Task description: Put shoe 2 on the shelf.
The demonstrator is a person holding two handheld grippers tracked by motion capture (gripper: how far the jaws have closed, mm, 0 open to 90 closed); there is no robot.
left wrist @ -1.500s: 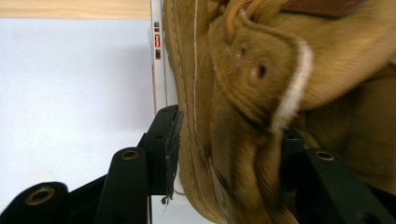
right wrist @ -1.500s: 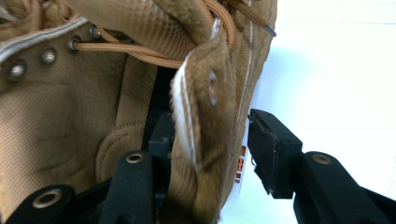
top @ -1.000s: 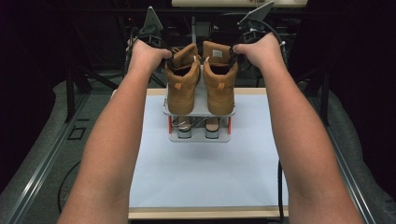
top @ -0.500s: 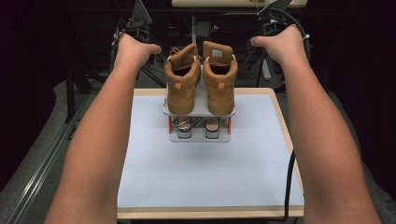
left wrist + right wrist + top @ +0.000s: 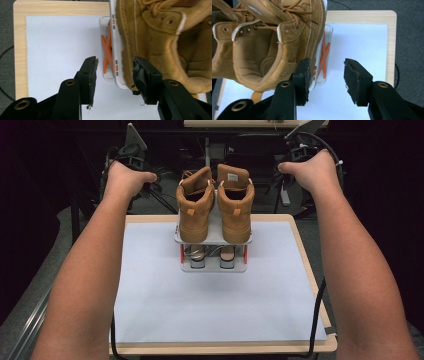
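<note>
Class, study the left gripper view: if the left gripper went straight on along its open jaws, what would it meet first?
Probably the edge of the white shoe rack, which lies in line with the gap of the left gripper; the tan boot sits just beside its right jaw. Depth is unclear.

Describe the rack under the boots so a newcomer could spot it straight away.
On the white mat covering the table, near its far edge, stands a small two-tier rack. Tan boots sit on its top shelf. Its grey shelves and orange crossed side braces set it apart.
</note>
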